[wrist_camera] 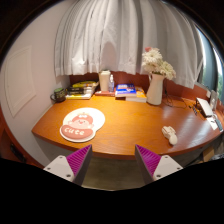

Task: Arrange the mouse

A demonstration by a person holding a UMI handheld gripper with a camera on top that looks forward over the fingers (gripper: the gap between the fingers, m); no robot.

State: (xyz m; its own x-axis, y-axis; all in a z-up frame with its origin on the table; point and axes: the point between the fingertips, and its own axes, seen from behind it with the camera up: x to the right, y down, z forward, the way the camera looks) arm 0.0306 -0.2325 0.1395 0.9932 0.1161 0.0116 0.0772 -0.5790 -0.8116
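A small white mouse (169, 133) lies on the wooden desk (130, 125), toward its right front. A round white and red mouse mat (81, 125) lies on the desk's left front. My gripper (113, 160) is held back from the desk's front edge, well short of both. Its two fingers with purple pads (80, 158) stand wide apart with nothing between them but floor below the desk edge.
A white vase of flowers (155, 85) stands at the back right. Books (126, 91), a white container (105, 81) and stacked items (82, 89) line the back. A laptop (208, 108) is at the far right. Curtains hang behind.
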